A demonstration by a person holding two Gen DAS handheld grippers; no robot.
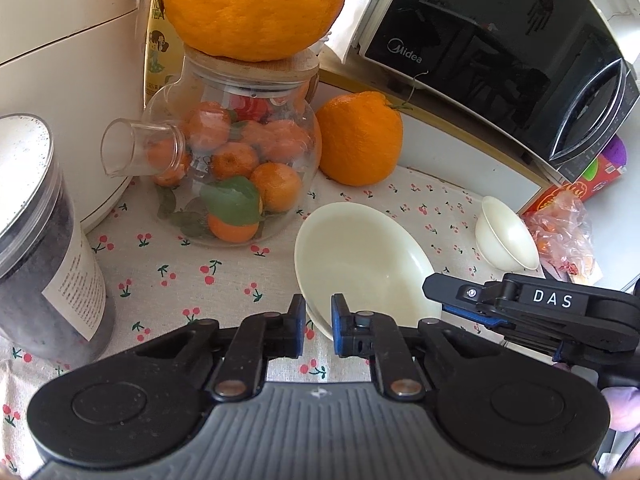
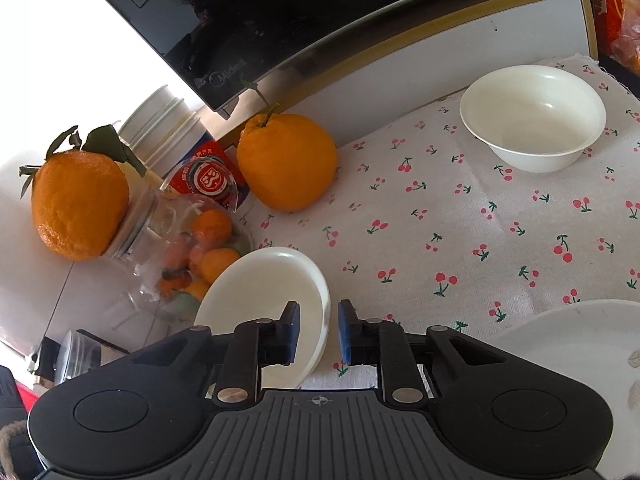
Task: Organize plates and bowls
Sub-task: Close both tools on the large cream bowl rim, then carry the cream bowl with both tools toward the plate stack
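A cream shallow bowl (image 1: 364, 256) sits tilted on the cherry-print cloth; it also shows in the right wrist view (image 2: 260, 292). My left gripper (image 1: 318, 322) is open, its jaws straddling the bowl's near rim. My right gripper (image 2: 319, 330) is open, its jaws straddling the opposite rim; it shows in the left wrist view (image 1: 440, 286) beside the bowl. A smaller cream bowl (image 1: 506, 234) stands farther right on the cloth, seen too in the right wrist view (image 2: 534, 116). A white plate's edge (image 2: 576, 340) lies at the lower right.
A glass teapot (image 1: 236, 168) full of small oranges carries a large orange (image 1: 252, 4) on its lid. Another large orange (image 1: 358, 140) stands behind the bowl. A dark jar (image 1: 44, 248) is at left, a Midea oven (image 1: 500, 48) behind, snack bags (image 1: 564, 228) at right.
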